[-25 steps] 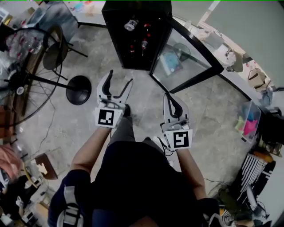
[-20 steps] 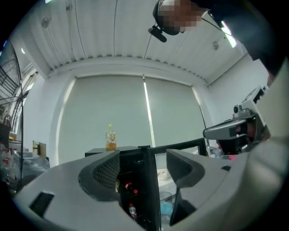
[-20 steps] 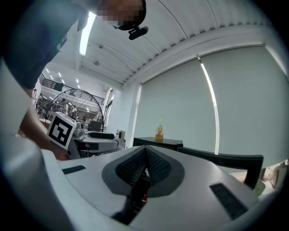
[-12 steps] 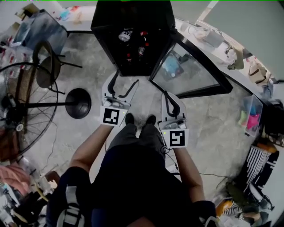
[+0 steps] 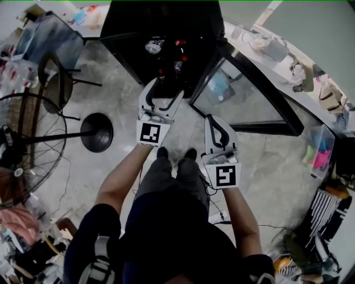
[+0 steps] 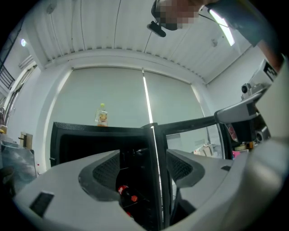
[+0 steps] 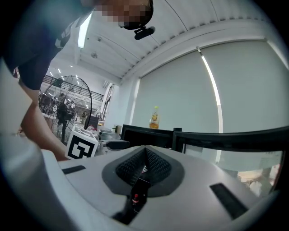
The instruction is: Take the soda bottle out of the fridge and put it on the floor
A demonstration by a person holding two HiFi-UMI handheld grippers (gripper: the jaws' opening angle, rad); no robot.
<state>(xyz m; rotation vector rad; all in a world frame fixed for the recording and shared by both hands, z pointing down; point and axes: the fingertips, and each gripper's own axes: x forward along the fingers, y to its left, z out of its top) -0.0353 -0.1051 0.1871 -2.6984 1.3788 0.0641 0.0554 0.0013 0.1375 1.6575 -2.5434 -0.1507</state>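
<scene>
Soda bottle [image 6: 125, 193] sits inside the open fridge [image 5: 161, 16], just beyond the left claw [image 5: 163, 91], which gapes wide and empty. Right claw [image 5: 213, 123], closed on nothing, is farther away.

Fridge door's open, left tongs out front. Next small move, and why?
Probably ease the left tongs forward into the fridge toward the red-capped soda bottle: their jaws stand apart and empty, the door is swung open, and the bottle lies straight ahead.
</scene>
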